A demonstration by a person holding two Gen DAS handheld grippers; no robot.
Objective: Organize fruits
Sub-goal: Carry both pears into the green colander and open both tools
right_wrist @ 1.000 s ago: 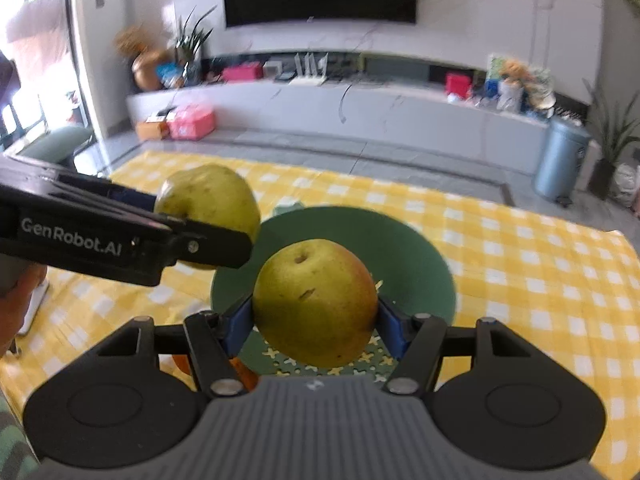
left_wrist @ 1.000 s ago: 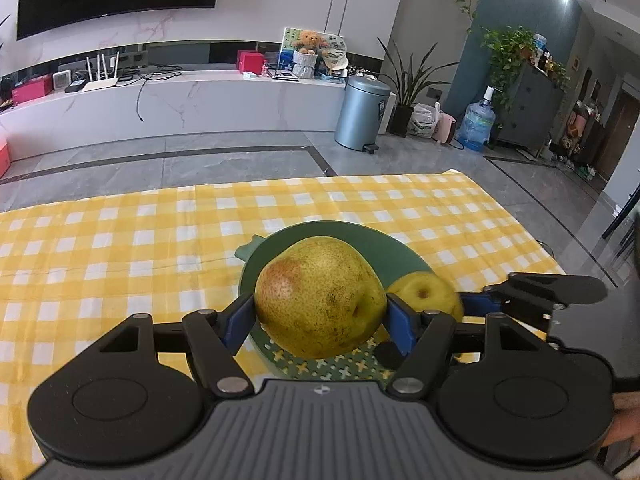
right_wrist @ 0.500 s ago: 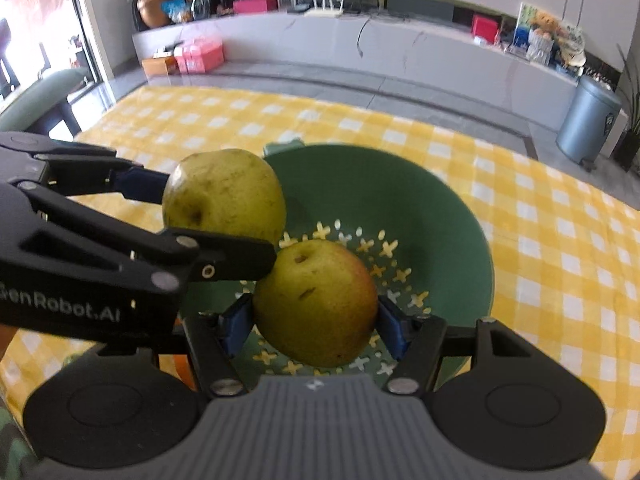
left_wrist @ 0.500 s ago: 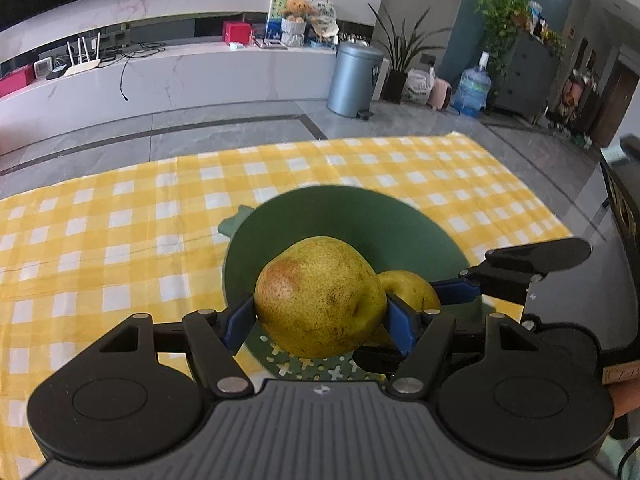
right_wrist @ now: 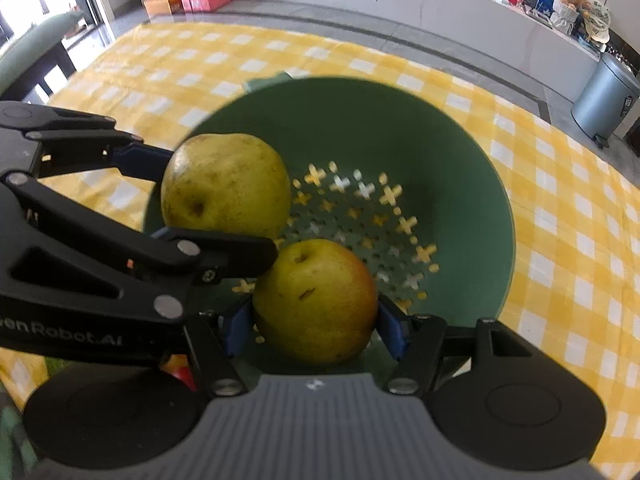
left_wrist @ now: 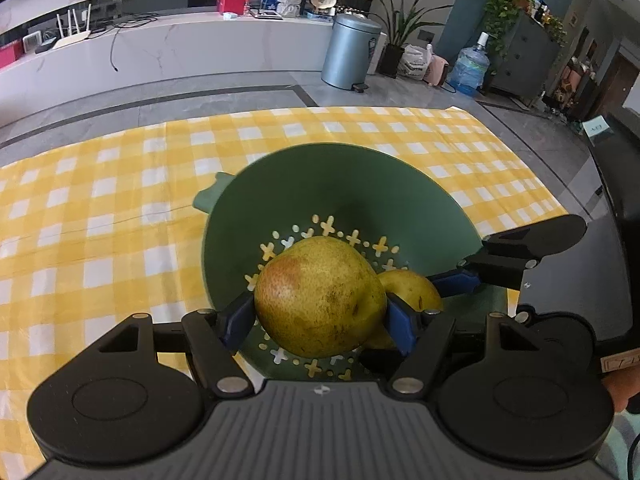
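While both jaws clamp pears (left_wrist: pixel 320 304), seemingly over colander (left_wrist: pixel 340 184).

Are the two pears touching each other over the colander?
Cannot tell. In the right wrist view the left gripper's lower finger covers the space between its pear and the right gripper's pear; in the left wrist view they overlap.
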